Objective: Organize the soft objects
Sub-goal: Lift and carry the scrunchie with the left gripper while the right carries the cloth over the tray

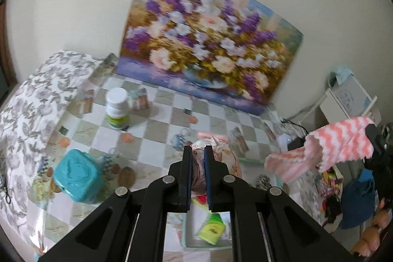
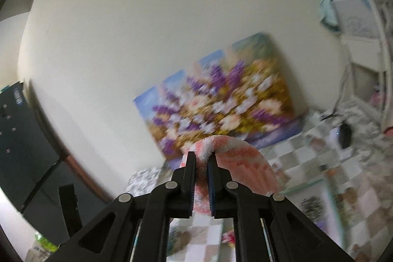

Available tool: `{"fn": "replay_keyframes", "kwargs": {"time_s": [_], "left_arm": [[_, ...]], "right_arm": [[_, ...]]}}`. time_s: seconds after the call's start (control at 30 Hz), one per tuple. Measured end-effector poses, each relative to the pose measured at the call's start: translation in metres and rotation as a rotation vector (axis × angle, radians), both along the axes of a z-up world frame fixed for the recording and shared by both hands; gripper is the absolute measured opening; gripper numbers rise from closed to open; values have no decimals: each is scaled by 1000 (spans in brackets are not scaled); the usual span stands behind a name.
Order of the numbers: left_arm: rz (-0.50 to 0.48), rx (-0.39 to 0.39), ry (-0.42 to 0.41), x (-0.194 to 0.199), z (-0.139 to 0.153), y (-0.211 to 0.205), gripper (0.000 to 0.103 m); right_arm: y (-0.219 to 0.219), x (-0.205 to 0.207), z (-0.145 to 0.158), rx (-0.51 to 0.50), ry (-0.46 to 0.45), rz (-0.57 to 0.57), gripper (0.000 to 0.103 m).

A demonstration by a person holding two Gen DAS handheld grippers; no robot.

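Checkered surface point(image 1: 157, 119) bearing flower painting point(image 1: 208, 41) at 12 o'clock, teal box point(image 1: 77, 176) at 9 o'clock. Pink-striped sock point(image 1: 339, 146) aloft at 3 o'clock, clamped in right claw point(image 2: 202, 161). Left claw point(image 1: 198, 151) clenched, apparently empty.

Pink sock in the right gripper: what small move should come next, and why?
Probably carry the sock toward the tray. The right gripper is shut on it, and it hangs clear of the table.
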State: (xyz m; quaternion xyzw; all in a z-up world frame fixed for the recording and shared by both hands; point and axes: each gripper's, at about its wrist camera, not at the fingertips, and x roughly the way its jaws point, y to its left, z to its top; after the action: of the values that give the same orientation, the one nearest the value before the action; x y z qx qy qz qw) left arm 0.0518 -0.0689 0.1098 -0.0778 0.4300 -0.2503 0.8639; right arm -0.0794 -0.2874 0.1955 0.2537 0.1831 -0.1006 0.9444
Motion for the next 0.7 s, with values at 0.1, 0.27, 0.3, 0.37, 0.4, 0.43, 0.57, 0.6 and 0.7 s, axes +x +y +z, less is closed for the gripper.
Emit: {"fn": "replay_keyframes", "kwargs": {"time_s": [0.1,0.27,0.3,0.37,0.4,0.43,0.57,0.6,0.7], "left_arm": [[-38,14,9,-6,-4,-19,9],[-111,29,37,-14,-16,-53,9],[-125,36,41,-16,-20,-61,9],[-144,59,40,-18,-26,-73,9],[-154,69,44,-20,-30,-79,9],[-161,71,48,-21,-33,-81,9],[-180,97,71,-20,-50,-94,9],[-182,102,76,-19,-53,-96,9],[-179,105,87,-15,-62,-99,9]], "right_arm": [[-14,-10,-1,-6,23,-55,9],[-42,-20,-13,27,92,-139,9],[-45,-22,-16,29,103,-152,9],[-53,-23,-21,45,118,-166,9],[-55,-23,-23,53,122,-168,9],[-57,-23,-26,58,128,-170,9],[-62,-16,-39,77,168,-165,9],[-64,-13,-45,94,184,-159,9],[-67,-4,-63,118,228,-143,9]]}}
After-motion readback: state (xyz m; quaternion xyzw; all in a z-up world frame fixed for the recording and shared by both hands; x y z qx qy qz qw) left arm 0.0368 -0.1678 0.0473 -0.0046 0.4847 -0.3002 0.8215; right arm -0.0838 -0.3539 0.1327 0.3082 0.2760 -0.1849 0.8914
